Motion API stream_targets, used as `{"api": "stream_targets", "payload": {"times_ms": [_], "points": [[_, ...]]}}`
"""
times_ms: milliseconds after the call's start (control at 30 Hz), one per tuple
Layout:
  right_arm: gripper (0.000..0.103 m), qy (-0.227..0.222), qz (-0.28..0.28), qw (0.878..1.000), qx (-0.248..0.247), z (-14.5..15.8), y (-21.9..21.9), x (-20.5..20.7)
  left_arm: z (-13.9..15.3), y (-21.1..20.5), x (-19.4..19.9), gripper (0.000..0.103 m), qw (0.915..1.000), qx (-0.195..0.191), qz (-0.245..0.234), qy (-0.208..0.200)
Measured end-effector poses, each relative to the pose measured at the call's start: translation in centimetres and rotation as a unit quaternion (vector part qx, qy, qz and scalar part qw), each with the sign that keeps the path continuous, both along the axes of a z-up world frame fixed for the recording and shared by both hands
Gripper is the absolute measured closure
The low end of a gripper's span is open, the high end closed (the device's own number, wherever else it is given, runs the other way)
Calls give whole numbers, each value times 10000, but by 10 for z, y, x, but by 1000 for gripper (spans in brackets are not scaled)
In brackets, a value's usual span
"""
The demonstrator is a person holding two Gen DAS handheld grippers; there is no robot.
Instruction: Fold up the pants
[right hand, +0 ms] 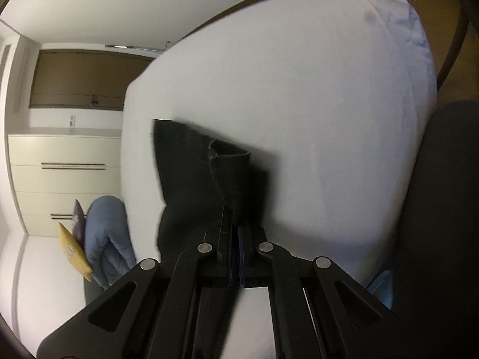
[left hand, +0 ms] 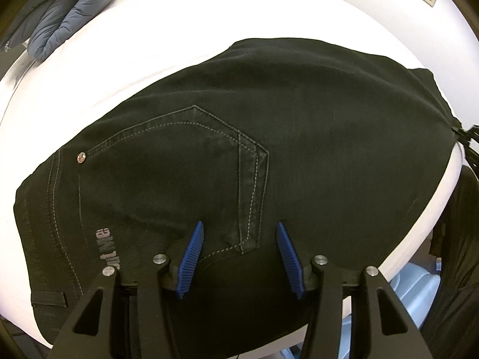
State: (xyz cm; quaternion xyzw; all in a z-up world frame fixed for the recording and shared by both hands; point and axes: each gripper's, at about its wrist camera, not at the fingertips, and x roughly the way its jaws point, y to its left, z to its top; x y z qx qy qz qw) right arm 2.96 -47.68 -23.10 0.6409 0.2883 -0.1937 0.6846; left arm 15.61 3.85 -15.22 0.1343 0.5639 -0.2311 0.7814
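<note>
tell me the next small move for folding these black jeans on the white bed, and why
Probably close the left gripper on the waist end of the black denim jeans. Its blue pads stand open, one on each side of the back pocket's corner, gripping nothing, while the right gripper is already shut on the leg-hem end. With both ends held, the hem could be carried over the white bed sheet.

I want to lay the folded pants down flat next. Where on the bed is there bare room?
Bare white sheet lies beyond the pants, between them and the blue quilt. More lies past the leg ends, toward the pillow. The near bed edge is crowded by both grippers.
</note>
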Motion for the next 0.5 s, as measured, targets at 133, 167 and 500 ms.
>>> {"api": "stream_targets", "payload": {"times_ms": [133,167,500], "points": [[102,-67,97,9999,26,-5,-3,7,1,5,-3,49,10000,12,30,1],[102,-83,96,9999,46,-5,-4,7,1,6,-4,49,10000,22,37,-15],[96,623,-137,9920,-1085,51,-14,-7,4,16,-24,46,9995,-129,210,-201]]}}
